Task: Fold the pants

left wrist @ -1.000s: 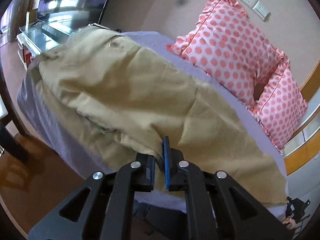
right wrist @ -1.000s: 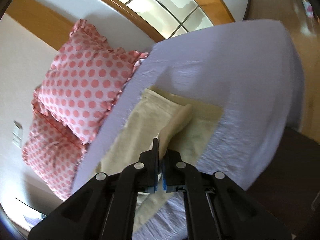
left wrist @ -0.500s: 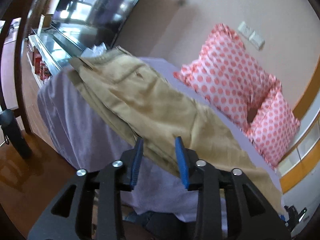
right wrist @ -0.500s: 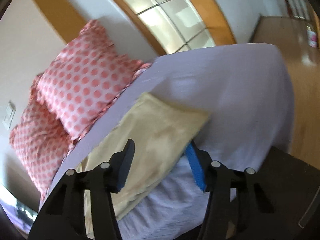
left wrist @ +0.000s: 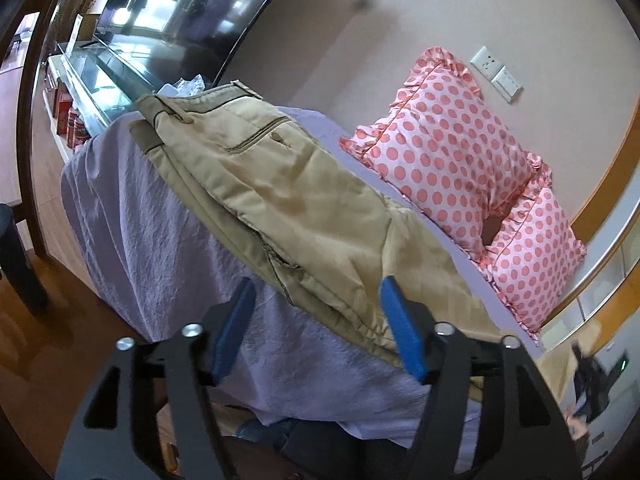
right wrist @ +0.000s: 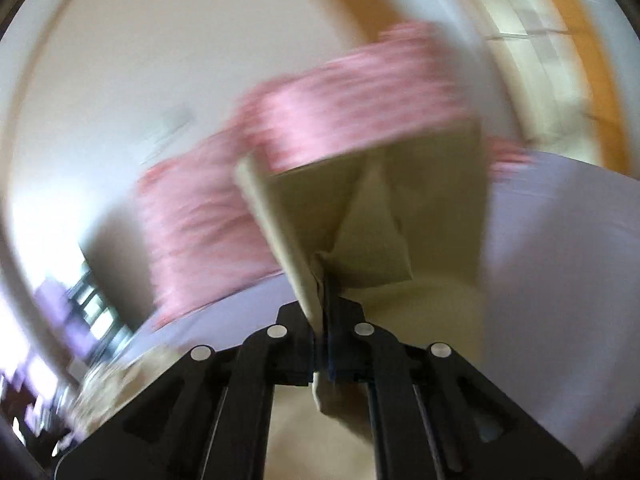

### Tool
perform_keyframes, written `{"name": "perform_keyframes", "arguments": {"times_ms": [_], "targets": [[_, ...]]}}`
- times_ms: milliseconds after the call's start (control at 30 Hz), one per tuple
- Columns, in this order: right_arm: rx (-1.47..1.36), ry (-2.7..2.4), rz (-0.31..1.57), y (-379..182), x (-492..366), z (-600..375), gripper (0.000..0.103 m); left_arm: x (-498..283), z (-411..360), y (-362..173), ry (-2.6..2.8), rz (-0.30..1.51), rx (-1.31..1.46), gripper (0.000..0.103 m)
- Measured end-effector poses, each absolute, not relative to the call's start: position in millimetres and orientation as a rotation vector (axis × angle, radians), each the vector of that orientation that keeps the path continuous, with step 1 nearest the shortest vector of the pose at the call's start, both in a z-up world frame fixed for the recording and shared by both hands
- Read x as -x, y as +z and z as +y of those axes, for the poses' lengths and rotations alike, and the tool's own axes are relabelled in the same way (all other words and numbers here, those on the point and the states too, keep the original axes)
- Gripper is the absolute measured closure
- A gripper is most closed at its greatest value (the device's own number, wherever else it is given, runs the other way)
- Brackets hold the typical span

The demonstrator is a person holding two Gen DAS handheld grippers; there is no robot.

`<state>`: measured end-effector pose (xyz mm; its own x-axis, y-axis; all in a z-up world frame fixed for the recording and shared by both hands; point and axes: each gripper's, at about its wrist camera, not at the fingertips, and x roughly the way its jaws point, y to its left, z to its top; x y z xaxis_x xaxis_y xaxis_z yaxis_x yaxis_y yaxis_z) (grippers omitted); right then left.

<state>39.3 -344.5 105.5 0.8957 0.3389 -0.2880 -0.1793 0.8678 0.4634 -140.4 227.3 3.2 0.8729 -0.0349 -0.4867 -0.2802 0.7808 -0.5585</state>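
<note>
Khaki pants lie folded lengthwise on the lilac-sheeted bed, waistband at the far left, legs running right. My left gripper is open and empty, its blue pads either side of the pants' near edge. In the blurred right wrist view, my right gripper is shut on the pants' leg end and holds it lifted above the bed, the cloth hanging folded in front of the camera.
Two pink polka-dot pillows lean against the wall behind the pants; they show blurred in the right wrist view. A TV on a glass stand is at the far left. Wooden floor lies below the bed's near edge.
My left gripper opened, let go of the pants and drew back. My right gripper opened half a second ago, then shut on the leg end and lifted it, swinging fast.
</note>
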Motion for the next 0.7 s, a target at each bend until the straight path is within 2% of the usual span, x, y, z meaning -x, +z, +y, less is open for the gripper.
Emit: {"name": "perform_keyframes", "arguments": {"times_ms": [67, 133, 233, 300, 367, 400, 533, 700], "targets": [[-0.374, 0.450, 0.419, 108, -51, -284, 0.098, 141, 225, 3, 0.113, 0.493, 0.667, 0.032], [-0.231, 0.642, 0.580, 93, -59, -209, 0.097, 139, 221, 3, 0.086, 0.493, 0.653, 0.029], [0.027, 0.754, 0.769, 60, -50, -140, 0.083, 135, 216, 0, 0.047, 0.515, 0.630, 0.027], [0.073, 0.760, 0.785, 51, -40, -132, 0.063, 132, 214, -3, 0.026, 0.531, 0.621, 0.025], [0.011, 0.762, 0.769, 54, -37, -144, 0.029, 128, 213, -5, 0.000, 0.539, 0.623, 0.024], [-0.034, 0.752, 0.751, 58, -37, -153, 0.024, 125, 212, -7, -0.018, 0.544, 0.627, 0.023], [-0.173, 0.738, 0.705, 71, -39, -178, 0.019, 113, 205, -7, -0.023, 0.547, 0.610, 0.022], [-0.246, 0.710, 0.735, 65, -44, -186, 0.019, 99, 212, -12, 0.034, 0.586, 0.666, 0.022]]}}
